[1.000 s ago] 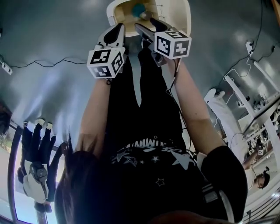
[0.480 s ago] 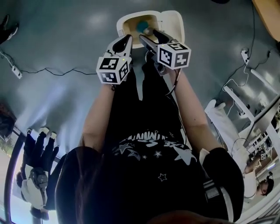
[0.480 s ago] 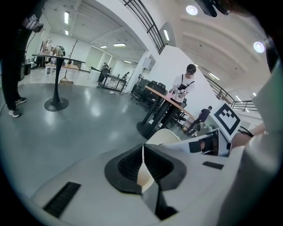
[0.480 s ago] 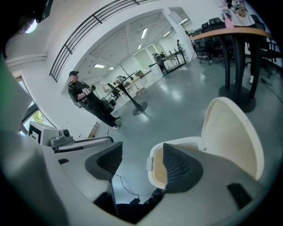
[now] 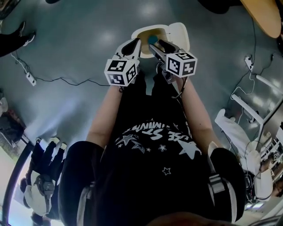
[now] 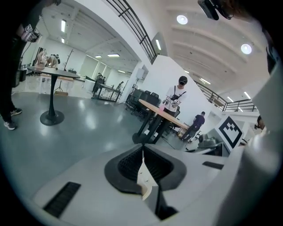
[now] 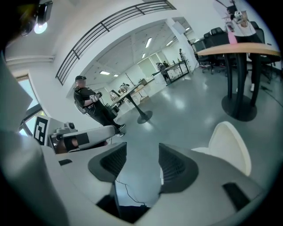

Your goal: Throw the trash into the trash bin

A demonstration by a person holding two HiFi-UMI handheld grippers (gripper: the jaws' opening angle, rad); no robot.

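The white trash bin (image 5: 140, 33) stands on the grey floor at the top of the head view, its lid (image 5: 179, 35) flipped open; a teal piece of trash (image 5: 152, 39) lies inside. Both grippers hang above its near rim. My left gripper (image 5: 131, 45) is shut; in the left gripper view (image 6: 143, 163) its pads meet, with only a pale sliver at the seam. My right gripper (image 5: 155, 44) is open, its jaws closing with nothing between them (image 7: 139, 165). The open lid (image 7: 230, 145) shows to the right in the right gripper view.
A power strip with a cable (image 5: 31, 79) lies on the floor to the left. A black-and-white glove-like device (image 5: 42, 176) sits at the lower left, a wooden table (image 5: 265, 13) at the upper right, white frames (image 5: 247, 110) on the right. People and pedestal tables (image 6: 53, 97) stand farther off.
Both grippers have risen away from the bin, which now shows whole and lower in the head view. The right jaws stand a little narrower than before.
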